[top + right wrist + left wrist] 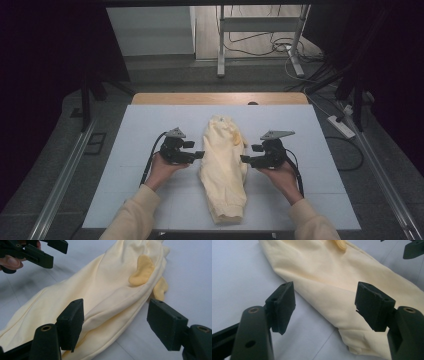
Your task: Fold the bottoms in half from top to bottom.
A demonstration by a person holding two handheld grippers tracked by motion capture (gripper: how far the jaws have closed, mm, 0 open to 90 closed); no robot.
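A pale yellow garment (224, 165) lies folded lengthwise down the middle of the white table top (140, 130), with darker yellow ear-shaped flaps (142, 270) near its far end. My left gripper (200, 155) hovers just left of the cloth, jaws open and pointing at it, nothing between them. My right gripper (244, 159) mirrors it on the right side, also open and empty. In the left gripper view the garment (332, 272) runs across beyond my left gripper (325, 306). The right gripper view shows the garment (100, 295) past my right gripper (116, 322), with the other gripper (37, 251) top left.
The white top rests on a wooden table (220, 98). Beyond it stand a metal frame leg (220, 45) and loose cables (280, 47) on the floor. A power strip (341, 126) lies at the right, rails (60, 185) run along the left.
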